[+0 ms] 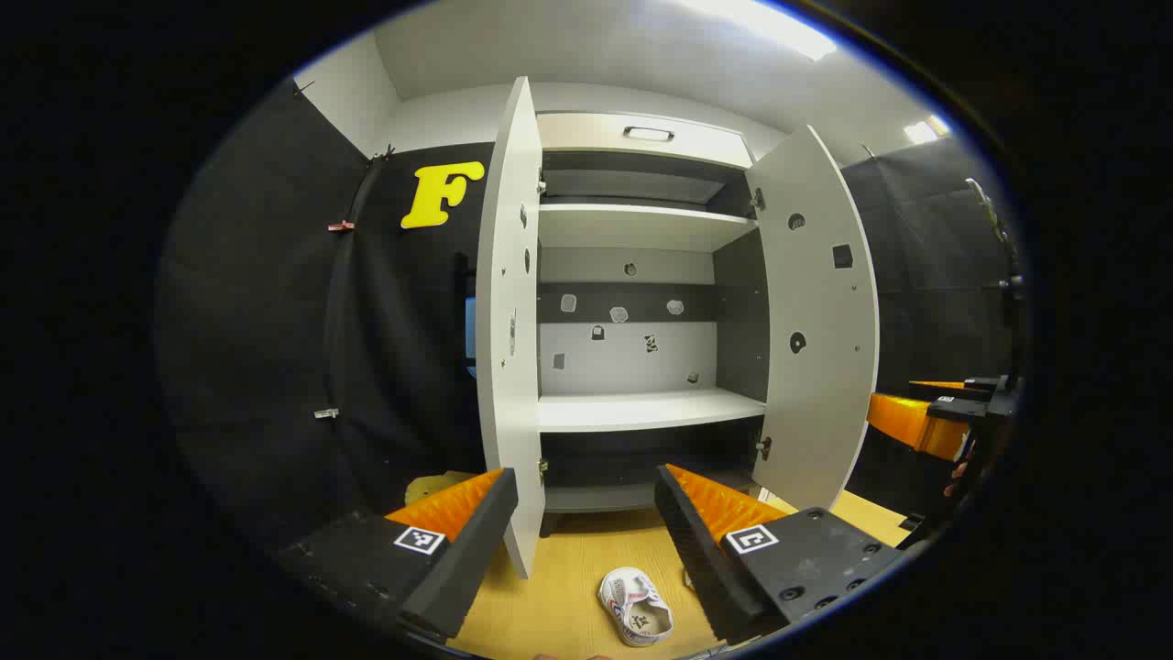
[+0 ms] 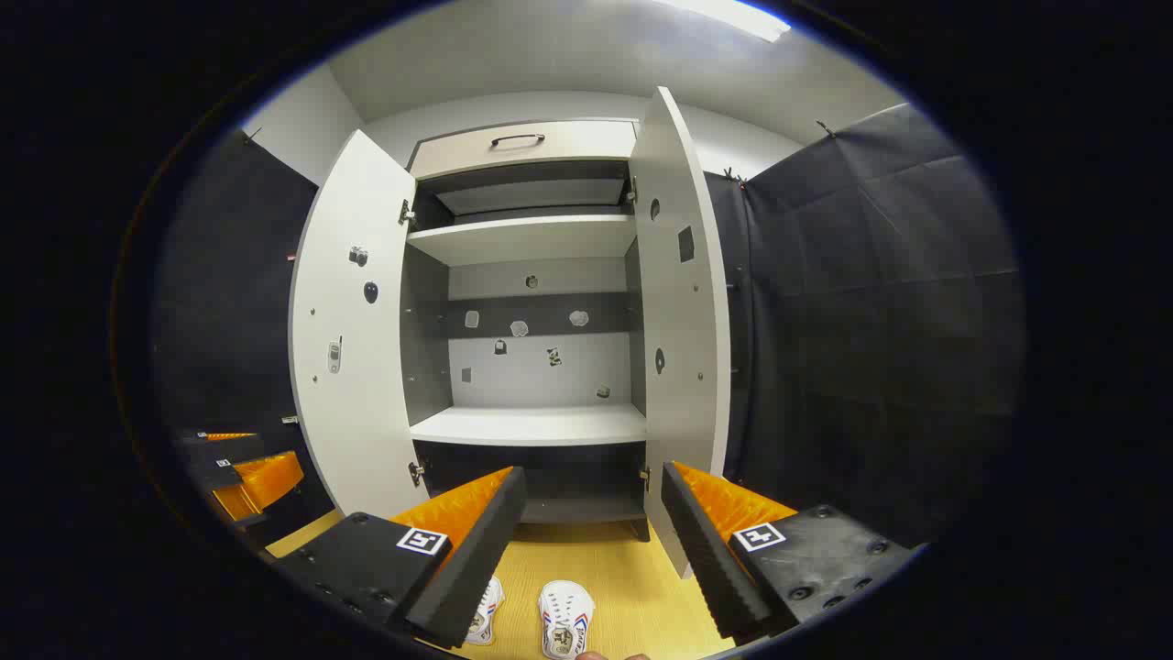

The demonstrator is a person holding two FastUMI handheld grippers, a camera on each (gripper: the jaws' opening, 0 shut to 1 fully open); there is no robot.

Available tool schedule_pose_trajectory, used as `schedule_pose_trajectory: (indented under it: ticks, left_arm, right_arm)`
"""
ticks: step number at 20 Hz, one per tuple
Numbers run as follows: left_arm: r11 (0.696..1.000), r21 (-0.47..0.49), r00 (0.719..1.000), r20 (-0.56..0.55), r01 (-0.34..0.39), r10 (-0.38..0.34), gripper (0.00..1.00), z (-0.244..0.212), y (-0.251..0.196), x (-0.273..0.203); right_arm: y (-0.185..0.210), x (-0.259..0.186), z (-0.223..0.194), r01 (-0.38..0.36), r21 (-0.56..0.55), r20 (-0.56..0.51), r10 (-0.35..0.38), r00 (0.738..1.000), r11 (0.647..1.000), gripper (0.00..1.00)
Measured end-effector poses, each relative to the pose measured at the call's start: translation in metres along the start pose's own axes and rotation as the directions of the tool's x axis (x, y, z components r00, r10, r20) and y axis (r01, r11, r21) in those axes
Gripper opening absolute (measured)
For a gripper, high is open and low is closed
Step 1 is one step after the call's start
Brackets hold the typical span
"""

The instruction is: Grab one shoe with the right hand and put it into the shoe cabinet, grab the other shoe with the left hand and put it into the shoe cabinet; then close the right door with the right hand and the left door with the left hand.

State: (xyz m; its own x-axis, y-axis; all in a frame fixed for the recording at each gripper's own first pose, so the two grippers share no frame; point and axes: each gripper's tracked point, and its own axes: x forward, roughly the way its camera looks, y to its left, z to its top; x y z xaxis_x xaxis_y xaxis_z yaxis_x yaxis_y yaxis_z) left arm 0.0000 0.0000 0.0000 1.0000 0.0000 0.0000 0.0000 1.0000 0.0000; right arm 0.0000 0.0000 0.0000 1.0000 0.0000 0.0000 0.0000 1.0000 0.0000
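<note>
In the left gripper view, the left gripper (image 1: 586, 541) is pointing level toward the shoe cabinet (image 1: 641, 229), its two fingers spread wide apart and holding nothing. One white shoe (image 1: 636, 606) is lying on the wooden floor (image 1: 559, 596) low between the fingers, nearer the right-hand finger and not touching either. The cabinet is standing straight ahead with both doors swung open: the left door (image 1: 509, 321) is showing almost edge-on, and the right door (image 1: 816, 321) is angling outward. Two pale shelves are showing inside; the middle shelf (image 1: 646, 410) is carrying no shoe. At the far right edge, the right gripper (image 1: 944, 412) is hovering beside the right door, and whether it is open or closed cannot be told here.

In the right gripper view, the right gripper (image 2: 591, 541) is also facing the cabinet (image 2: 527, 243) level, fingers wide apart and gripping nothing. Two white shoes are lying side by side on the floor (image 2: 623, 577) at the bottom: one shoe (image 2: 564, 621) is sitting in the gap between the fingers, and the other shoe (image 2: 486, 610) is partly hidden behind the left-hand finger. Both doors are standing open, the left one (image 2: 353, 330) broad-faced and the right one (image 2: 683, 321) nearly edge-on. At the left edge, the left gripper (image 2: 243, 467) is showing low beside the left door.
</note>
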Motion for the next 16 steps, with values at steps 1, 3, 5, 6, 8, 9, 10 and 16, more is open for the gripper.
schedule_pose_trajectory:
  ticks: [1,3,5,6,8,9,10,16]
  left_arm:
    - [1.000,0.000,1.000,-0.003,0.002,-0.002,0.95,-0.001,0.000,0.000]
    - [1.000,0.003,1.000,-0.004,0.004,-0.004,0.95,-0.001,0.001,0.000]
    - [1.000,0.004,1.000,-0.006,0.002,-0.002,0.95,-0.003,0.001,-0.001]
    - [1.000,0.001,1.000,-0.009,0.002,-0.002,0.95,-0.004,0.001,-0.001]
    - [1.000,-0.006,1.000,-0.015,0.007,-0.007,0.95,-0.006,0.001,-0.001]
    - [1.000,-0.006,1.000,-0.016,0.009,-0.009,0.95,-0.007,0.001,-0.001]
    - [1.000,-0.004,1.000,-0.020,0.010,-0.010,0.95,-0.008,0.001,0.000]
    - [1.000,-0.024,0.999,-0.032,0.003,-0.004,0.95,-0.007,0.002,0.004]
  right_arm:
    - [-0.001,0.000,-0.002,0.002,-0.002,-0.004,-0.002,1.000,1.000,0.97]
    - [-0.002,-0.002,-0.005,0.006,-0.003,-0.014,-0.006,1.000,1.000,0.97]
    - [-0.003,-0.002,-0.008,0.010,0.002,-0.023,-0.010,1.000,1.000,0.97]
    - [-0.003,-0.001,-0.010,0.013,0.005,-0.028,-0.013,1.000,1.000,0.97]
    - [-0.003,-0.001,-0.016,0.017,0.011,-0.045,-0.016,0.999,1.000,0.97]
    - [-0.003,-0.001,-0.019,0.019,0.013,-0.053,-0.019,0.998,1.000,0.97]
    - [-0.003,-0.001,-0.022,0.022,0.015,-0.063,-0.021,0.998,1.000,0.97]
    - [-0.002,0.005,-0.034,0.011,0.018,-0.119,-0.009,0.993,1.000,0.97]
